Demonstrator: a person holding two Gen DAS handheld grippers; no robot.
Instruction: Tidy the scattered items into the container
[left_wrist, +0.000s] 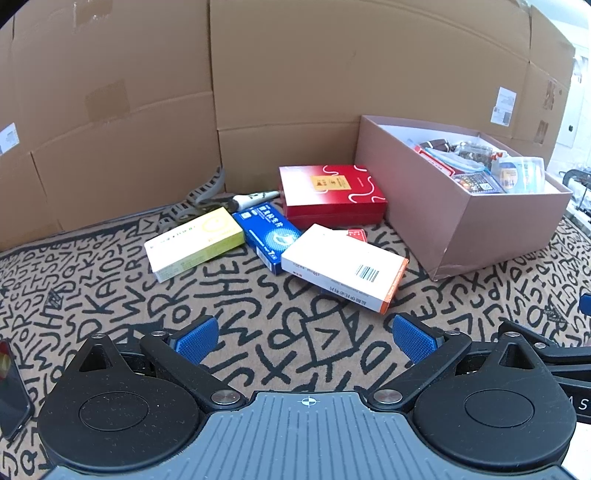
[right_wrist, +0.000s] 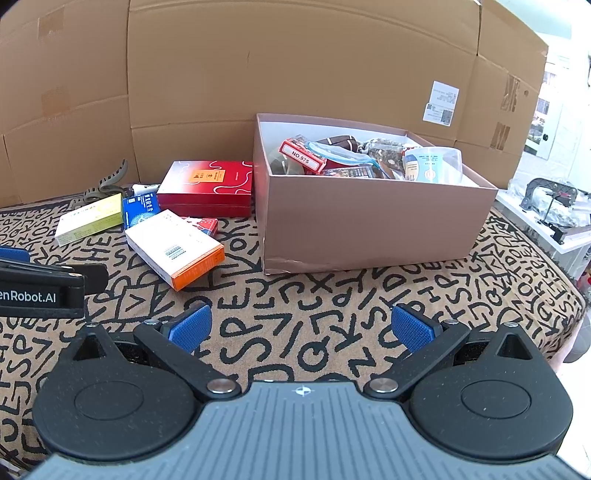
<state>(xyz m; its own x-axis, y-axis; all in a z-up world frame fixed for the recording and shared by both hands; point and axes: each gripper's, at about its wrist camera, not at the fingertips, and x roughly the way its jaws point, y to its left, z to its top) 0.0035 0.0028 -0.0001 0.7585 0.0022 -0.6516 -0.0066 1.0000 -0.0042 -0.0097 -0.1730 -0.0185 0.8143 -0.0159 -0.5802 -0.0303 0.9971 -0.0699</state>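
Both of your grippers hang above the letter-patterned cloth (left_wrist: 280, 295) with nothing between their blue pads. Your left gripper (left_wrist: 303, 338) has its jaws spread wide apart, and so does your right gripper (right_wrist: 301, 326); neither touches any item.

The container — a pinkish-brown cardboard box (right_wrist: 369, 225) — stands open on the cloth against the wall of large brown cartons (left_wrist: 280, 66), to the right of the loose items. It already holds a heap of things, among them a red pack marked NO.975 (right_wrist: 303, 157) and a clear tub with a blue label (right_wrist: 430, 164).

The scattered items lie in a cluster just left of the box. A red gift box (left_wrist: 332, 194) sits nearest the cartons, close beside the container's left wall. In front of it a white box with an orange edge (left_wrist: 345, 267) lies tilted, resting on a small red pack (left_wrist: 355, 233) that peeks out behind it. Left of that is a blue medicine box (left_wrist: 269, 234), then a yellow-green and white box (left_wrist: 194, 242) — the two touch along one side. Behind them lie a white tube (left_wrist: 255, 197) and a grey striped strap (left_wrist: 207, 192).

At the left edge of your left wrist view a dark phone (left_wrist: 11, 391) lies on the cloth.
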